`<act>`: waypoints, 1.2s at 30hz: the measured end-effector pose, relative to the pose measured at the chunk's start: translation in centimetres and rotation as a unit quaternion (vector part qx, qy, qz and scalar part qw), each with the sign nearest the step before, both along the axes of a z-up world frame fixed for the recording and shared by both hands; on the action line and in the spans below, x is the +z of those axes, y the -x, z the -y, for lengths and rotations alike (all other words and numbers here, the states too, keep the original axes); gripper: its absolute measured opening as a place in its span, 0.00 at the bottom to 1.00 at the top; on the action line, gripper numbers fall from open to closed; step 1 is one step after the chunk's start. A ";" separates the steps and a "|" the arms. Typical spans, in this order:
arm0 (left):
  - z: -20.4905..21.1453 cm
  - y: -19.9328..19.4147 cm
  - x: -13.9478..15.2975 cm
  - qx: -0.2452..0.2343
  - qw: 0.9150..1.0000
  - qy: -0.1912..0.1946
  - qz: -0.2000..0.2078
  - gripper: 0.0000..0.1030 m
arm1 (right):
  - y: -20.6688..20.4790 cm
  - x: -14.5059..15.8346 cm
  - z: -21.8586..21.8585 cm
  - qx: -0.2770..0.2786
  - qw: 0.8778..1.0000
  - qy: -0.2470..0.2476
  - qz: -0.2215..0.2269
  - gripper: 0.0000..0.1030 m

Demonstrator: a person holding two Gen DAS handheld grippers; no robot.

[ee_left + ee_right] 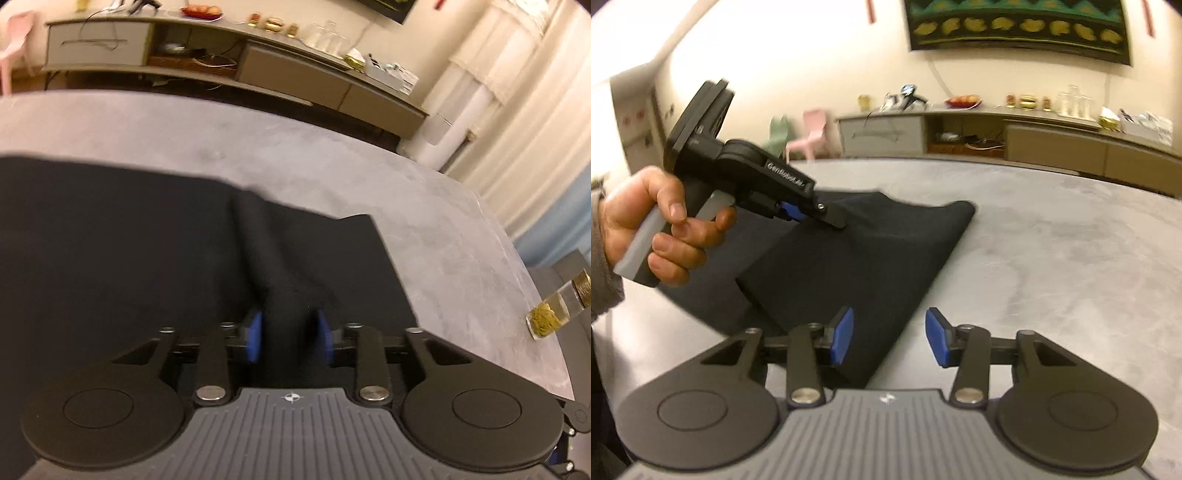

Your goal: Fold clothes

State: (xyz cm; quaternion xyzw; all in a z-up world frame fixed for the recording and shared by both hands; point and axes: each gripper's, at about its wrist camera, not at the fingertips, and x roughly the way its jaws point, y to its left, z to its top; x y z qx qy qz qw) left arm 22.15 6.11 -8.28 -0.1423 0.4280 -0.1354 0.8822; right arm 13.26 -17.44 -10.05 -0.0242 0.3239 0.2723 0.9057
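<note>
L wrist view: my left gripper (pixel 290 334) has its blue pads pinching a raised ridge of the black garment (pixel 129 240), which spreads ahead and to the left of the fingers on the grey table (pixel 332 155). Cloth looks soft, light, limp; it'll sag, so I'd grab at edges or corners.

R wrist view: my right gripper (pixel 889 341) has fingers spread, nothing btwn them but the garment's near edge by the left pad. Fabric is matte, dark, already lying in layers w/ a folded point far ahead.
</note>
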 end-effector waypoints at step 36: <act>-31.4 22.9 3.3 0.416 0.901 0.098 0.071 0.63 | 5.6 2.8 -37.8 0.245 0.963 0.090 0.068 0.54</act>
